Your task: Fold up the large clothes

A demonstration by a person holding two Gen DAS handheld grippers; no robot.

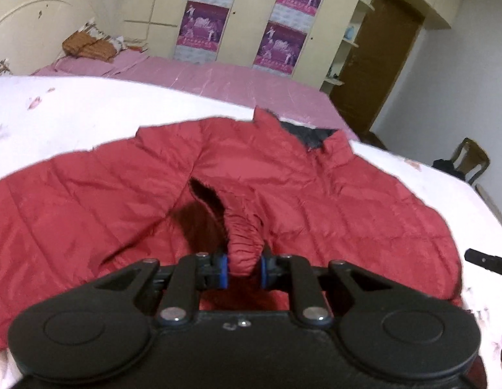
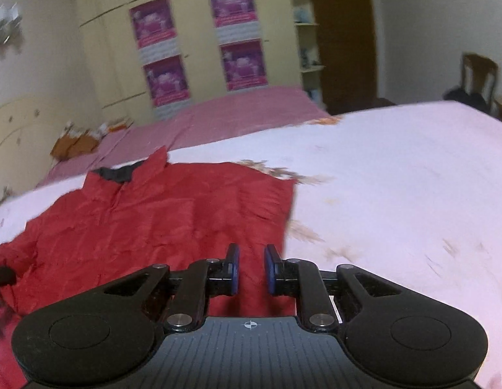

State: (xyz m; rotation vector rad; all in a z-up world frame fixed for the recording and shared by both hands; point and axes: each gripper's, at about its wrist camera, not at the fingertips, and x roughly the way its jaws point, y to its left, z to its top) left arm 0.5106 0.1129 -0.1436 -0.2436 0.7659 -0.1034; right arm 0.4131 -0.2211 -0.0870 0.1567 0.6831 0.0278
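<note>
**Left gripper clamped on the cuff, right gripper parted over the jacket**

Only in the left wrist view: left gripper point(image 1: 245, 267) pinching the gathered elastic cuff point(image 1: 246, 243) of the red jacket point(image 1: 88, 201), blue pads point(image 1: 225, 267) pressed to either side of the bunched fabric, sleeve rising from the jacket body just ahead of the fingers. Dark lining visible at the collar point(image 1: 302, 133), far ahead and slightly right. At the right edge, a black tip of the other tool, too cut off to read.

Only in the right wrist view — somewhat blurred: right gripper point(image 2: 251, 270) with fingers narrowly apart, nothing between them, poised above the jacket's near right edge point(image 2: 283, 227). Jacket spread ahead and to the left on the white bedcover point(image 2: 396, 178); collar far ahead-left. Pink sheet point(image 2: 244, 110) beyond — wardrobe with purple posters point(image 2: 166, 79) behind it.

Both tools pitched downward toward the bed.
</note>
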